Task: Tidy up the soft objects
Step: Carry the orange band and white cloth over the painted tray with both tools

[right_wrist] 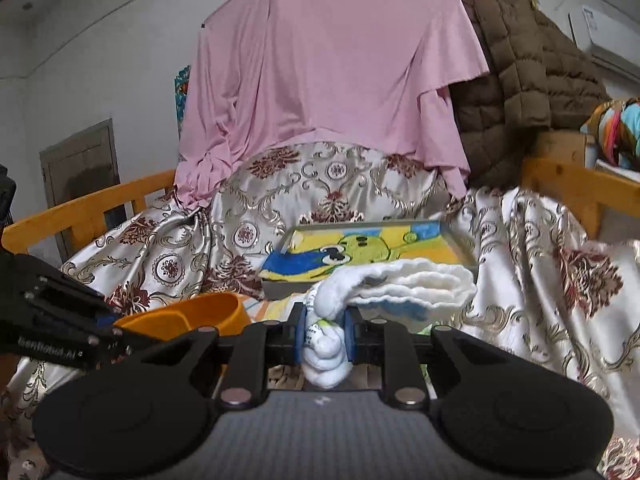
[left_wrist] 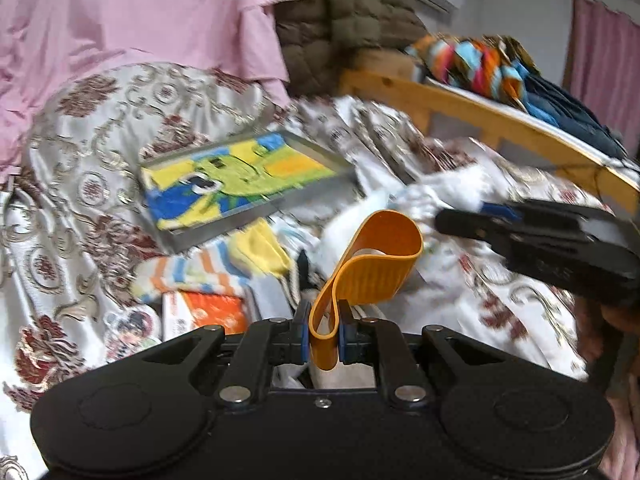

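As fingers pinch, orange band [left_wrist: 376, 256] loops upward, white cloth [right_wrist: 404, 284] trails right

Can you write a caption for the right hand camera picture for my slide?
The right gripper pinches a fluffy white cloth above the patterned bedspread, near a tray lined with a cartoon towel.

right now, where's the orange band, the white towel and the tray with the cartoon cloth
orange band [left_wrist: 384, 256], left wrist view, on the ribbed face of its loop
white towel [right_wrist: 416, 284], right wrist view, on the fluffy folded part
tray [right_wrist: 460, 236], right wrist view, on its grey right rim
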A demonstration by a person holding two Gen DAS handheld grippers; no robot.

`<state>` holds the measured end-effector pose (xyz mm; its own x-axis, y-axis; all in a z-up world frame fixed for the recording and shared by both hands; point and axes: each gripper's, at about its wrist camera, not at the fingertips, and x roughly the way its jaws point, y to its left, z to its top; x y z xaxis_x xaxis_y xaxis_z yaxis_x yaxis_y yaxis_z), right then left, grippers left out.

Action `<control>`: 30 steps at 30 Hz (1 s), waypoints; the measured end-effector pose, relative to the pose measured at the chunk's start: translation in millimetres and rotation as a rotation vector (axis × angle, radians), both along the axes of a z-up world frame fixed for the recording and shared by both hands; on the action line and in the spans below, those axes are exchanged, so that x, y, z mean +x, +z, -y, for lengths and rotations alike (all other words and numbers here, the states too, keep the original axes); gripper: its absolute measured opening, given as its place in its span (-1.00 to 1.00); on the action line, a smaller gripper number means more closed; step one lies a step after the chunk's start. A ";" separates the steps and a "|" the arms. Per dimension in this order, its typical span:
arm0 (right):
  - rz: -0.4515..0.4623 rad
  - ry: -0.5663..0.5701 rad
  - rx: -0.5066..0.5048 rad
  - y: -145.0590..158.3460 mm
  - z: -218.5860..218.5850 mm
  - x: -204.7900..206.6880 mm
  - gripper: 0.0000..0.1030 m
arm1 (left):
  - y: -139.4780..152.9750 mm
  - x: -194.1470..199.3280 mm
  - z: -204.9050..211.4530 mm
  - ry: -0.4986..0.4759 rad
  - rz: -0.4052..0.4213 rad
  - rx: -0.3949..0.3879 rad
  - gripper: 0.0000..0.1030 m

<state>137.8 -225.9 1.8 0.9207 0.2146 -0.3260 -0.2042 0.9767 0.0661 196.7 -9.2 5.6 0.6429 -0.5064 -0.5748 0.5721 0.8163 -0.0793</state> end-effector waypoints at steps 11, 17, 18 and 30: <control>0.045 0.048 -0.022 11.3 -2.8 -7.1 -0.58 | 10.3 20.1 -6.7 0.110 0.035 -0.099 -0.74; 0.106 0.050 -0.043 22.9 -5.5 -0.3 -0.58 | 7.5 47.1 -10.7 0.197 0.046 -0.146 -0.74; 0.114 0.046 -0.045 24.0 -6.3 2.8 -0.58 | 6.7 51.8 -12.4 0.210 0.048 -0.148 -0.74; 0.125 0.084 -0.095 32.8 -22.9 83.9 -0.57 | 2.6 157.6 -28.3 0.355 0.035 -0.227 -0.73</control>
<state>221.6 -203.0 34.5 0.9354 0.2664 -0.2326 -0.2866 0.9563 -0.0572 354.4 19.1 8.2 0.8173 -0.3612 -0.4490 0.2639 0.9273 -0.2656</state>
